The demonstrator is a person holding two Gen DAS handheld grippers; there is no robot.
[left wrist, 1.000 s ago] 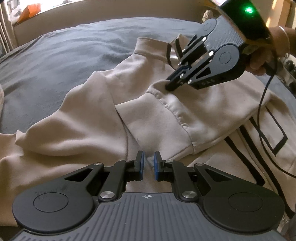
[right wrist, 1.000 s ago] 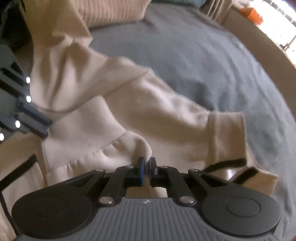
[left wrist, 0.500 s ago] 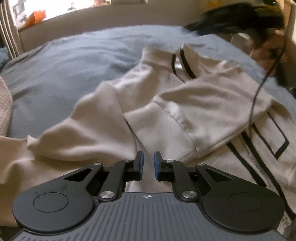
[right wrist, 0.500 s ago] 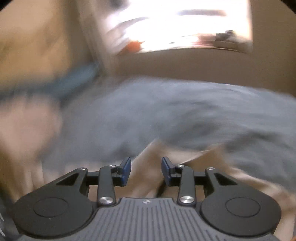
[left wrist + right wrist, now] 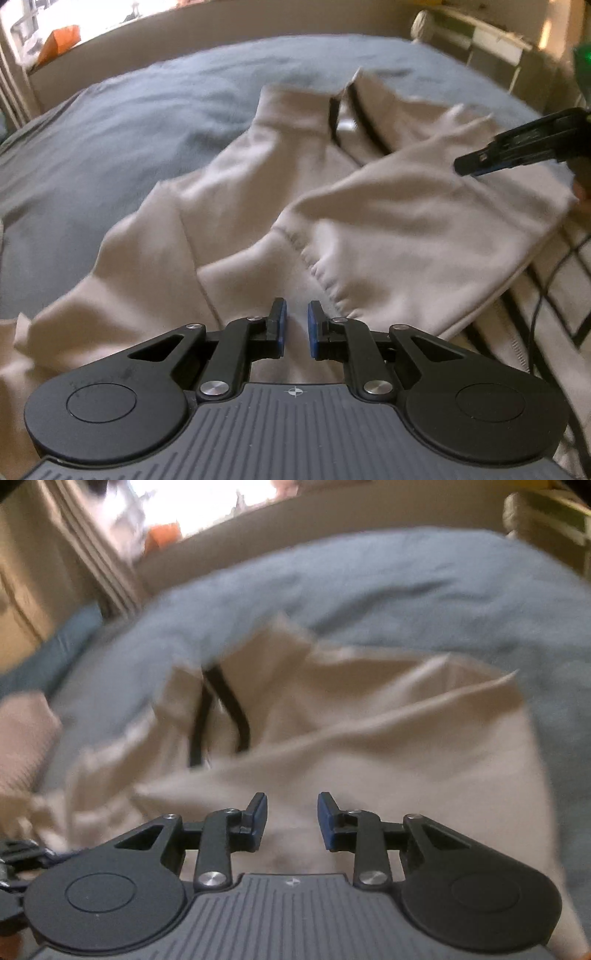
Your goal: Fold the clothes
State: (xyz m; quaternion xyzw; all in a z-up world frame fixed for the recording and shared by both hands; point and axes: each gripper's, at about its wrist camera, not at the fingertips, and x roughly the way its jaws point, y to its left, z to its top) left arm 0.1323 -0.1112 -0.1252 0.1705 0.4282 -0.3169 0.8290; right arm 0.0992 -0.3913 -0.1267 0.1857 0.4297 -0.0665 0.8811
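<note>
On the grey-blue bed cover (image 5: 129,122), the cream black-striped sweatshirt (image 5: 388,229) lies with a sleeve across its body toward twelve o'clock; the left gripper (image 5: 295,325) narrowly parted and the right gripper (image 5: 291,819) wider both hold nothing, so any further fold wants flattened layers.

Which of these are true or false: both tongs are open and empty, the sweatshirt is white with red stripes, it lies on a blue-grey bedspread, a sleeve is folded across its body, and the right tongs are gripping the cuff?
1. Both the left tongs and right tongs are open and empty. True.
2. The sweatshirt is white with red stripes. False: beige with black stripes.
3. It lies on a blue-grey bedspread. True.
4. A sleeve is folded across its body. True.
5. The right tongs grip the cuff. False: they hold nothing.
</note>
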